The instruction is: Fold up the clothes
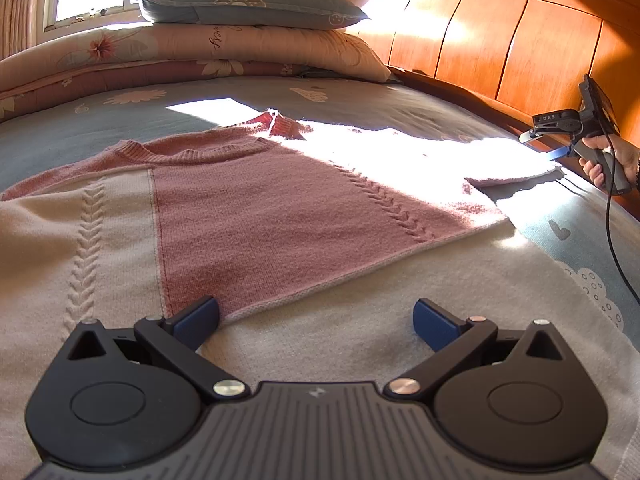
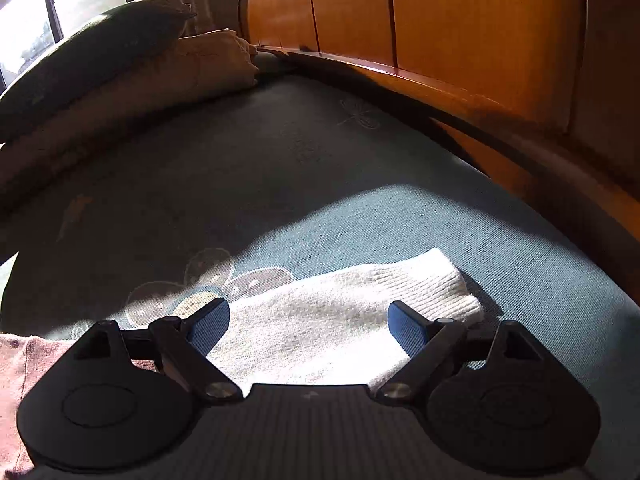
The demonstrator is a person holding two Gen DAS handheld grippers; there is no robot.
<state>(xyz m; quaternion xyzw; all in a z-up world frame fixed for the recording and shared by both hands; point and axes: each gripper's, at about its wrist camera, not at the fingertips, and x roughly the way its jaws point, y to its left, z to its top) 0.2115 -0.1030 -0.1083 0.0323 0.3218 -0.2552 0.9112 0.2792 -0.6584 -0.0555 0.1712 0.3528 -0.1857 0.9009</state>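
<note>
Sunlit bed carries a sweater, spread flat near the headboard. Both the left gripper and right gripper gape empty (right over the cuff). A shallow pinch could slip off the loose knit.

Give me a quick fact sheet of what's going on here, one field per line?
place: a bed with a blue-grey sheet and wooden headboard
garment: pink and cream knit sweater, spread flat
sleeve: cream sleeve stretched toward the headboard
left gripper: open, over the sweater's lower part, holding nothing
right gripper: open, fingers either side of the sleeve, near its cuff
bedding: pillow on a folded floral quilt
folding: no fold visible yet
</note>
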